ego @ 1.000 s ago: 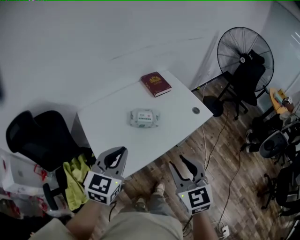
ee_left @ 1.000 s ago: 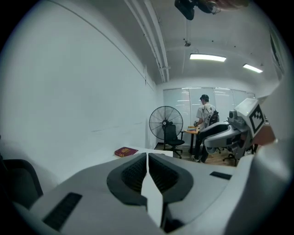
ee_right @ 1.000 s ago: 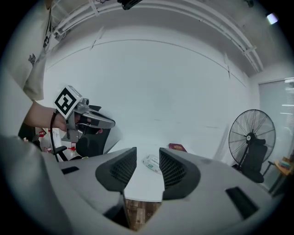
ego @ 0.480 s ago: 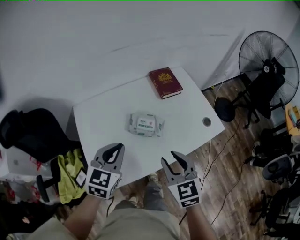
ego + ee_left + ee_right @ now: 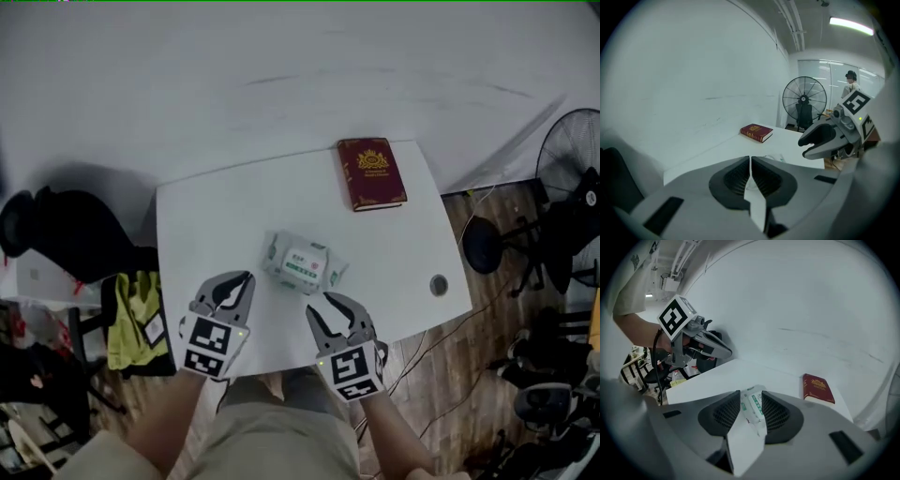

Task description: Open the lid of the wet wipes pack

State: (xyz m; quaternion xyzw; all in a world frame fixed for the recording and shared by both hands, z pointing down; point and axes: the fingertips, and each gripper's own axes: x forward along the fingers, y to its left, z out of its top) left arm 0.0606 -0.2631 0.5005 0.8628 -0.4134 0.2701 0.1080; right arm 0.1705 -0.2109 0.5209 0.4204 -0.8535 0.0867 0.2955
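The wet wipes pack (image 5: 302, 263), white with a green label, lies flat in the middle of the white table (image 5: 192, 234) with its lid down. My left gripper (image 5: 232, 287) hovers over the table's near edge, just left of the pack, with its pads together and nothing in them. My right gripper (image 5: 327, 308) is just short of the pack's near right corner. Its jaws are closing slightly but stand apart with nothing between them. In the right gripper view the pack (image 5: 755, 408) shows ahead through the gap between the jaws.
A red book (image 5: 371, 173) lies at the table's far right corner. A round cable hole (image 5: 438, 284) sits near the right edge. A black chair (image 5: 56, 234) and a yellow-green cloth (image 5: 131, 319) are at the left, and a standing fan (image 5: 574, 159) at the right.
Both grippers have come forward and down from in front of the table to just short of the pack. The head view has swung, bringing the table to the middle.
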